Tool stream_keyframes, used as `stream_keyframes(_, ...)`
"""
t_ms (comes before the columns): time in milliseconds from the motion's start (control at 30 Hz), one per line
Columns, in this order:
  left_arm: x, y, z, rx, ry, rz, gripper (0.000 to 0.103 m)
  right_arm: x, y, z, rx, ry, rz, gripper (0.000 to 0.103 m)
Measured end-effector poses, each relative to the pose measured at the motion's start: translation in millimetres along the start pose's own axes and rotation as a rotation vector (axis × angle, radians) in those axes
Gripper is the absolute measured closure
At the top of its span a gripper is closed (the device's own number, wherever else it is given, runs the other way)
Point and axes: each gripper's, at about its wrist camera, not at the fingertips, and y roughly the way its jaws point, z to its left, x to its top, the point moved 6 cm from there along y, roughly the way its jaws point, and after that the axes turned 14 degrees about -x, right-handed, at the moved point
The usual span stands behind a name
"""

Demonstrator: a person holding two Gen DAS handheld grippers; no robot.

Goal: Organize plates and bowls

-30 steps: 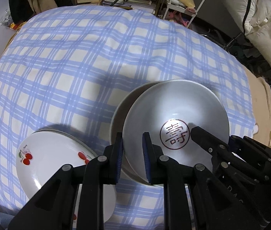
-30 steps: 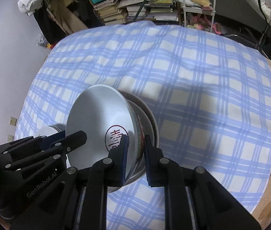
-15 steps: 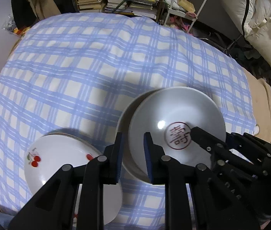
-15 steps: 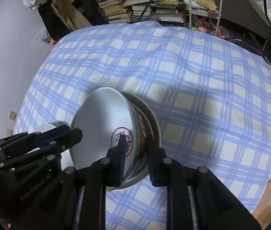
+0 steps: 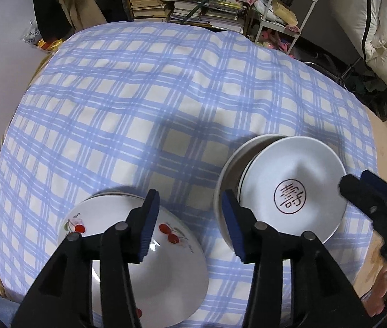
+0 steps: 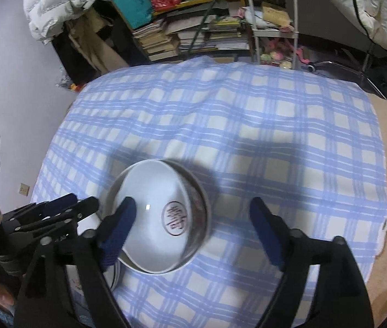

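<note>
A white bowl with a red seal mark sits tilted inside a second bowl on the blue checked cloth. My left gripper hovers just left of them, jaws opening, its right pad beside the outer rim without pressing. To its left lies a stack of cherry-print plates. My right gripper is opening wide over the seal bowl: the left pad hangs above the bowl's inside, the right pad over bare cloth. The left gripper shows at the left of the right wrist view.
The checked cloth covers the whole table. Brown tabletop shows at the right edge. Behind the table stand stacked books, a white wire cart and a pale padded coat.
Both grippers were shut on opposite rims of the seal bowl. Both have let go, opened and pulled back upward; the bowl stays nested in the lower bowl.
</note>
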Motion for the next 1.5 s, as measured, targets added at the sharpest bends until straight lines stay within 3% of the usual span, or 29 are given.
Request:
stream_keyframes(333, -3, 10, 0, -0.023, -0.006, 0.028, 0.054, 7, 3, -45, -0.022, 0.108, 0.009, 0.006)
stream_keyframes(433, -2, 14, 2, -0.010, 0.001, 0.041, 0.054, 5, 14, -58, -0.066, 0.136, 0.045, 0.006)
stream_keyframes(567, -3, 17, 4, -0.021, -0.017, 0.051, 0.054, -3, 33, -56, -0.073, 0.121, 0.135, 0.006)
stream_keyframes(767, -3, 19, 6, -0.078, -0.055, 0.065, 0.054, -7, 45, -47, -0.080, 0.090, 0.165, 0.006)
stream_keyframes(900, -3, 20, 5, -0.042, -0.042, 0.063, 0.054, -14, 54, -49, -0.068, 0.105, 0.217, 0.006)
stream_keyframes(1500, -1, 27, 5, 0.023, 0.020, 0.081, 0.054, -22, 60, -42, -0.050, 0.084, 0.266, 0.006)
